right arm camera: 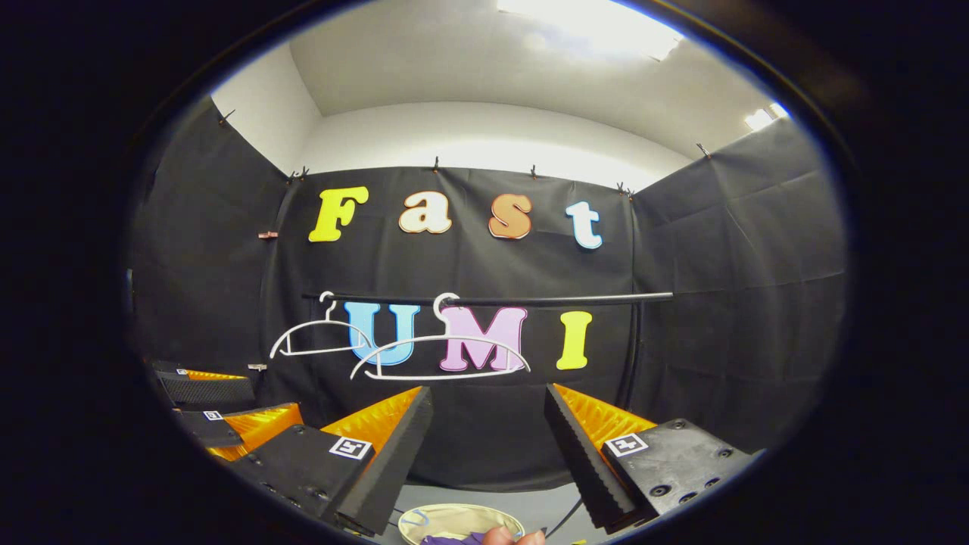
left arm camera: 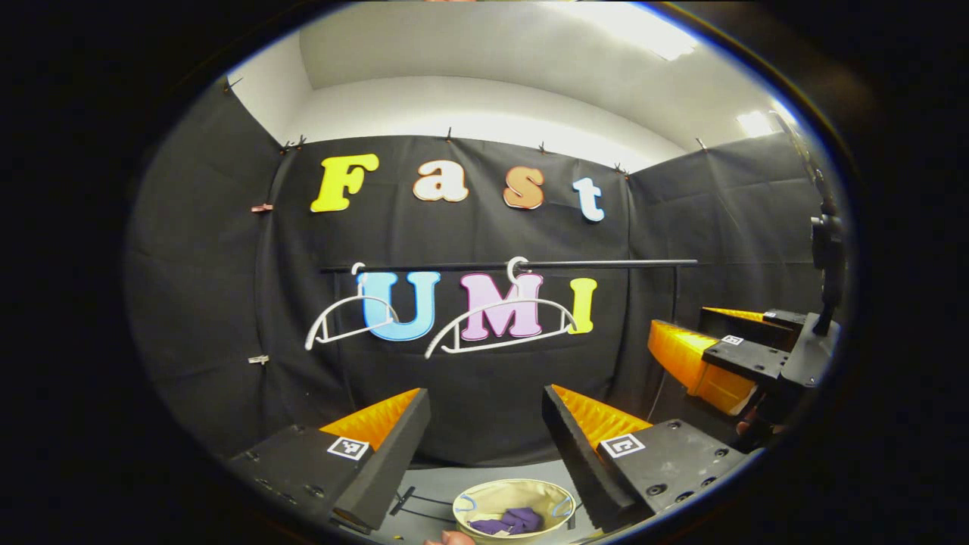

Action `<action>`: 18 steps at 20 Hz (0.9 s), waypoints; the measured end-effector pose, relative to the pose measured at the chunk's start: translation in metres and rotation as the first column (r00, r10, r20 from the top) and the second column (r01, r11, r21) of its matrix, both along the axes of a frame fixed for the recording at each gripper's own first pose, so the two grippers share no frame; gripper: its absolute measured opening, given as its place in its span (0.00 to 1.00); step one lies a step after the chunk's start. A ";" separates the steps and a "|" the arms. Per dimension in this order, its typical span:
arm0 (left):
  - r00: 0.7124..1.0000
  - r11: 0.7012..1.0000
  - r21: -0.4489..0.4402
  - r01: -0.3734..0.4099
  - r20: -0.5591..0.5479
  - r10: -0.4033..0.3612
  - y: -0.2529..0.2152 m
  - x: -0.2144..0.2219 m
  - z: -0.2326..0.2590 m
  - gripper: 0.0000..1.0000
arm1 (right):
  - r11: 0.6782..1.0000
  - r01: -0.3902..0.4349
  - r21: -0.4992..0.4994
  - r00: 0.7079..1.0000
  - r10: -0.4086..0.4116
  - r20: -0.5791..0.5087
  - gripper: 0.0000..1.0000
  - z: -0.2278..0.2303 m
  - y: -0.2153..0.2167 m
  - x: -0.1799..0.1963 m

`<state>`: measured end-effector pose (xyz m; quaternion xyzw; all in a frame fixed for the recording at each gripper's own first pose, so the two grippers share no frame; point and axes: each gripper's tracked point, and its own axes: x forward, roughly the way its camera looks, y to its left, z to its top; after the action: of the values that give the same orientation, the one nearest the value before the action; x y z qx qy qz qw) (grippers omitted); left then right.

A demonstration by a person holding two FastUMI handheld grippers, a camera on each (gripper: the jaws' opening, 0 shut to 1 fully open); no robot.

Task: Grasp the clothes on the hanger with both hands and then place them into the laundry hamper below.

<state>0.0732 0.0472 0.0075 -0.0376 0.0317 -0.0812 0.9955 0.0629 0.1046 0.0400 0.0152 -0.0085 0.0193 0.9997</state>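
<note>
Left gripper view: left gripper [left arm camera: 484,446] fingers spread, grasping nothing. Two bare hangers [left arm camera: 496,325] on the rail [left arm camera: 606,264]. Purple clothes [left arm camera: 509,521] lie in the hamper [left arm camera: 553,496] at 6 o'clock. Right gripper [left arm camera: 727,356] at 3 o'clock.

Right gripper view: right gripper [right arm camera: 488,446] fingers spread, empty. Hamper [right arm camera: 424,518] at 6 o'clock.

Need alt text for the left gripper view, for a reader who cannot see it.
Two bare white hangers hang on a black rail, and purple clothes lie in the laundry hamper below. The left gripper is open in front; the right gripper shows at the right.
</note>
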 end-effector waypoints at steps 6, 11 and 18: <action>0.997 0.998 -0.016 -0.068 0.032 0.069 0.016 -0.028 0.018 0.95 | 1.000 -0.009 0.020 1.000 0.009 -0.007 0.95 0.007 -0.005 -0.026; 0.997 0.997 -0.012 -0.073 0.030 0.073 0.014 -0.035 0.019 0.95 | 1.000 -0.001 0.029 0.999 0.002 -0.038 0.96 -0.001 -0.012 -0.031; 0.998 0.998 -0.009 -0.065 0.023 0.065 0.005 -0.026 0.020 0.95 | 1.000 0.010 0.028 0.999 -0.009 -0.050 0.96 -0.008 -0.020 -0.027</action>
<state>0.0476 0.0521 0.0271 -0.0420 0.0187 -0.0493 0.9977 0.0358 0.0846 0.0324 0.0297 0.0159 0.0139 0.9993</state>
